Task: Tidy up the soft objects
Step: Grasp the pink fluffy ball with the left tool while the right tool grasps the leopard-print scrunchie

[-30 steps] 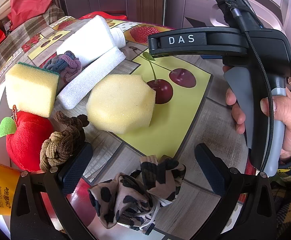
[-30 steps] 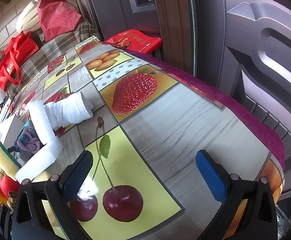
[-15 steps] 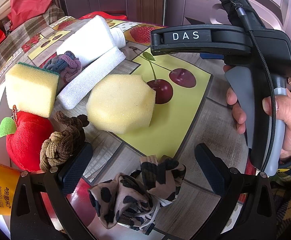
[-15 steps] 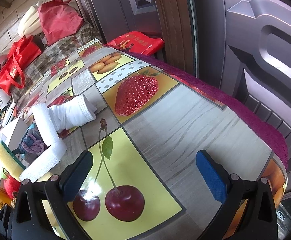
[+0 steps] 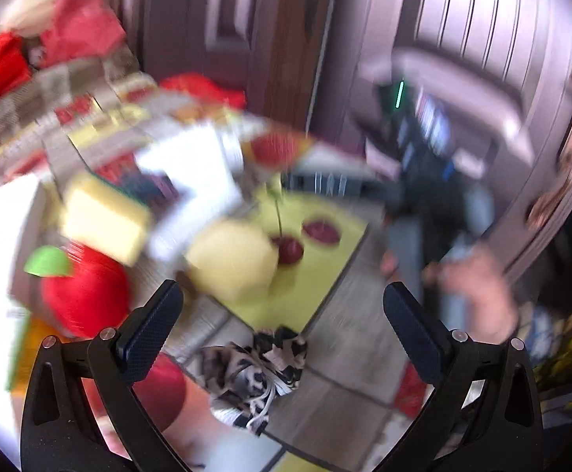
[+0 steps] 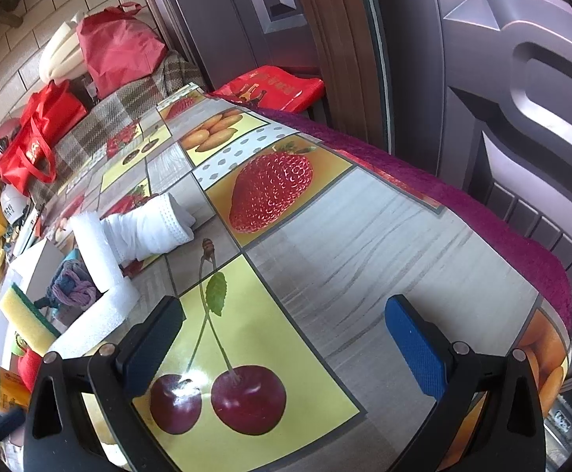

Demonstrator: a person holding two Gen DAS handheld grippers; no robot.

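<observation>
- My left gripper point(image 5: 282, 306) gapes wide, nothing between its jaws; the view is blurred.
- A leopard-print cloth point(image 5: 256, 369) lies low in the frame's centre, between my fingers.
- A yellow sponge point(image 5: 232, 259) sits above it, a red plush apple point(image 5: 85, 295) at left.
- My right gripper point(image 6: 284, 314) is released too, over the fruit-print tablecloth point(image 6: 364, 236).
- A white rolled towel point(image 6: 148, 232) lies at middle left.

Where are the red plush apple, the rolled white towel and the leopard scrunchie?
apple point(image 5: 85, 295): left wrist view, middle of its red body.
towel point(image 6: 148, 232): right wrist view, middle of the roll.
scrunchie point(image 5: 254, 369): left wrist view, centre folds.
</observation>
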